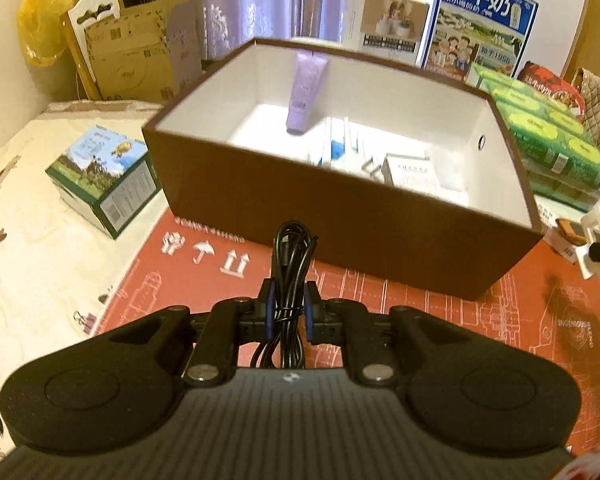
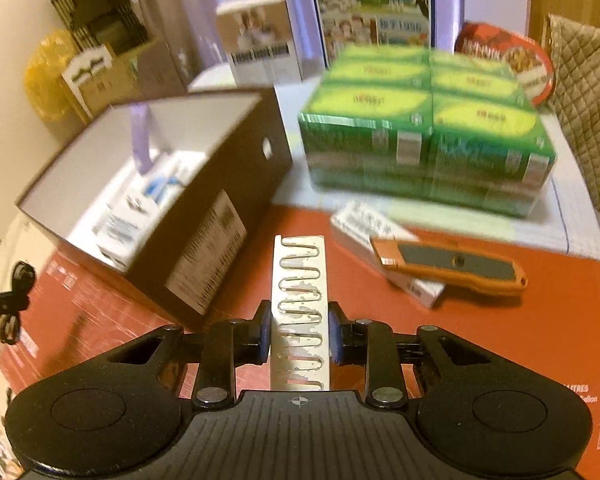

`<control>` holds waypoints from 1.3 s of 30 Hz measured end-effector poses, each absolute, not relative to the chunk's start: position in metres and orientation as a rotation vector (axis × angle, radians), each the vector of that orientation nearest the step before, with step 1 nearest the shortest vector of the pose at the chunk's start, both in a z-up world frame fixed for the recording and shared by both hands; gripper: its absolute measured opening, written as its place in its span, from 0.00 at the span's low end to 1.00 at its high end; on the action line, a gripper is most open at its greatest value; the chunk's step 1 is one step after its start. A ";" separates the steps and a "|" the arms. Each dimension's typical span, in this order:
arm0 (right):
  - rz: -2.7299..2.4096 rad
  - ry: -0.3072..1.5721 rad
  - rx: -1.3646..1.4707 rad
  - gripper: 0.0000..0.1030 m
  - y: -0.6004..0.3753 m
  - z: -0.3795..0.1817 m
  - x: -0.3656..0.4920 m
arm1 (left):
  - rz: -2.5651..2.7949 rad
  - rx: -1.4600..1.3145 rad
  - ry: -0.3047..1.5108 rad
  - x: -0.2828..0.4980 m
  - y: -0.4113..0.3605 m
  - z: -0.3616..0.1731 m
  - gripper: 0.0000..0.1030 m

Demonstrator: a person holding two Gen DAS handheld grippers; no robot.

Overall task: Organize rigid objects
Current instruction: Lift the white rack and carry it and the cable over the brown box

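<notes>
Left wrist view puts your left claw pinching a coiled black cable just short of the brown box, whose near wall rises ahead of the claw over a strip of bare red mat. Inside the box, a purple tube leans on the far wall and white packets lie on the floor. Left of the box a small green carton sits near it. Right wrist view shows what that one cannot: your right claw clamped on a white strip of paper clips, to the right of the box's labelled end. Farther right, an orange utility knife rests on a flat white packet, with a green multipack behind. Open red mat lies between the box and the knife.
</notes>
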State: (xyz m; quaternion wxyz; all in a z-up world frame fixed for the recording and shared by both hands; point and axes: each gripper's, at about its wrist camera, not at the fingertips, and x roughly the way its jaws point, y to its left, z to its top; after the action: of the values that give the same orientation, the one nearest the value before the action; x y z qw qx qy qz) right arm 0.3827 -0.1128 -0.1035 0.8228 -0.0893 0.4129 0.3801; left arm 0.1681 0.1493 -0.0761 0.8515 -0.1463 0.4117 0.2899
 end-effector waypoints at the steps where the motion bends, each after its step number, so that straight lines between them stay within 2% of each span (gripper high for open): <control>1: 0.816 0.870 -0.178 0.24 -0.113 -0.097 0.381 | 0.609 -0.303 0.861 0.168 0.150 -0.072 0.11; 9: 0.928 0.792 -0.111 0.24 -0.094 -0.053 0.363 | 0.580 -0.261 0.810 0.175 0.159 -0.041 0.11; 17: 1.023 0.767 -0.086 0.24 -0.051 -0.037 0.350 | 0.523 -0.192 0.770 0.195 0.170 -0.020 0.11; 39: 0.956 0.789 -0.115 0.24 0.057 -0.057 0.358 | 0.364 -0.084 0.824 0.264 0.244 -0.029 0.11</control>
State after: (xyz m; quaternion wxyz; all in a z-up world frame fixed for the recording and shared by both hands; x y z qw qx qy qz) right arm 0.3582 0.0570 -0.0569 0.8123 -0.0538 0.3696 0.4479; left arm 0.2641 0.2443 -0.0289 0.8994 -0.0406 0.3981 0.1759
